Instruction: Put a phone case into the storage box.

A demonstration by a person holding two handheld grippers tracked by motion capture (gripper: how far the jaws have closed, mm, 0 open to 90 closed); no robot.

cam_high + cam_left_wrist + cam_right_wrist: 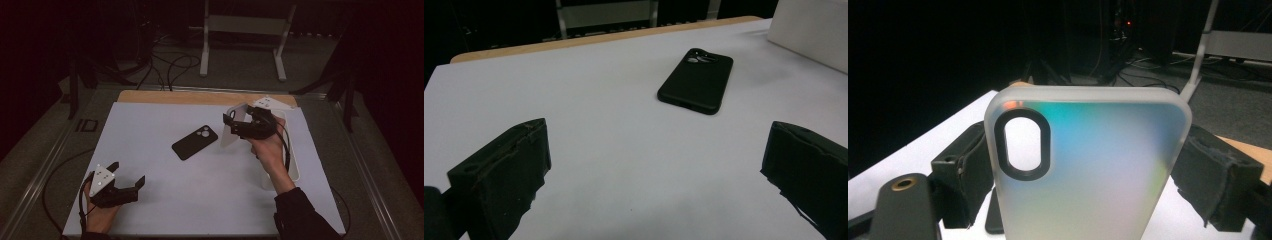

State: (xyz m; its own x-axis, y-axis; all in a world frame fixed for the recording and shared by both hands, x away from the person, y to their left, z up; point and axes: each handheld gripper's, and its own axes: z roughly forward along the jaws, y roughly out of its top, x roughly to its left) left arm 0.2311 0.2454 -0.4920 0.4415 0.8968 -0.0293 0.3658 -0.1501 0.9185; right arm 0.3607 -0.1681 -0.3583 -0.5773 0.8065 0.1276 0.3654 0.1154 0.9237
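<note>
Frosted translucent phone case (pixel 1088 170) stands upright, pinched by its side edges between the jaws of the right gripper (pixel 235 126), lifted above the white table mat (pixel 165 200) on a raised forearm. Left gripper (pixel 129 175) rests low at the near left corner, jaws spread and empty, facing a black phone (pixel 195 142) lying flat mid-table.

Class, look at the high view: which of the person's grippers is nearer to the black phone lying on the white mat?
The right. The right gripper, holding a clear case, sits just right of the black phone. The left gripper rests open near the mat's front left corner, farther away.
</note>
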